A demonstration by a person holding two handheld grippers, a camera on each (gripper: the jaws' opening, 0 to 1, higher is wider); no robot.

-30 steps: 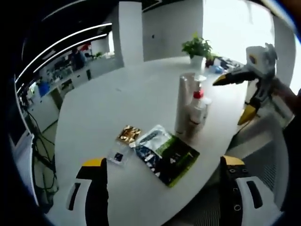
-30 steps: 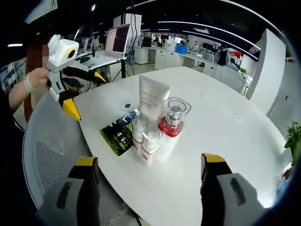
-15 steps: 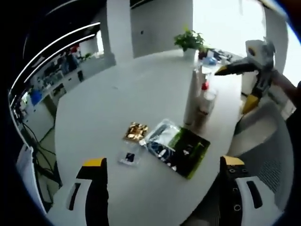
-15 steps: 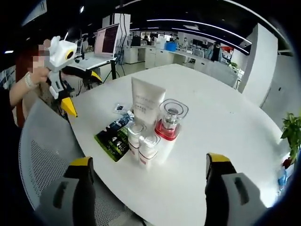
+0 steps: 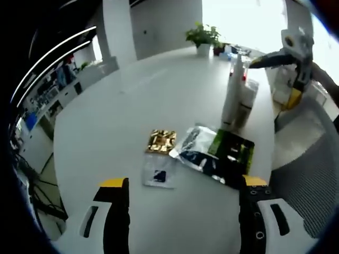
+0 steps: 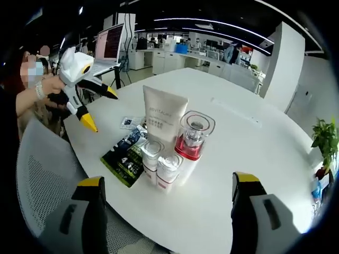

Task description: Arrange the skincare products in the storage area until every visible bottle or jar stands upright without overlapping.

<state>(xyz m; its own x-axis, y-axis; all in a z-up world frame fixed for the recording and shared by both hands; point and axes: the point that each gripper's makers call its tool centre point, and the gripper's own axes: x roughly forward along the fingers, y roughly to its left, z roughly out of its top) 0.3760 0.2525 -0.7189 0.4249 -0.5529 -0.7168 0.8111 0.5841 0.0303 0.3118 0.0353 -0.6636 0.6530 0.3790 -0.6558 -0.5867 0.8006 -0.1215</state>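
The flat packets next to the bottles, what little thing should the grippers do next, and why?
Probably bring the left gripper, jaws open, down toward the gold sachet. The white tube, the red pump bottle and the two small bottles already stand upright, while the sachets lie flat, the green packet overlapping the silver one.

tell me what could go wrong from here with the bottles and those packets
1. The white tube, pump bottle and two small bottles stand packed together, so a gripper closing on one could topple its neighbours.
2. That cluster sits near the table edge beside the mesh chair; a knocked bottle might roll off.
3. The green sachet and silver sachet overlap, so dragging one could shift the other toward the bottles.
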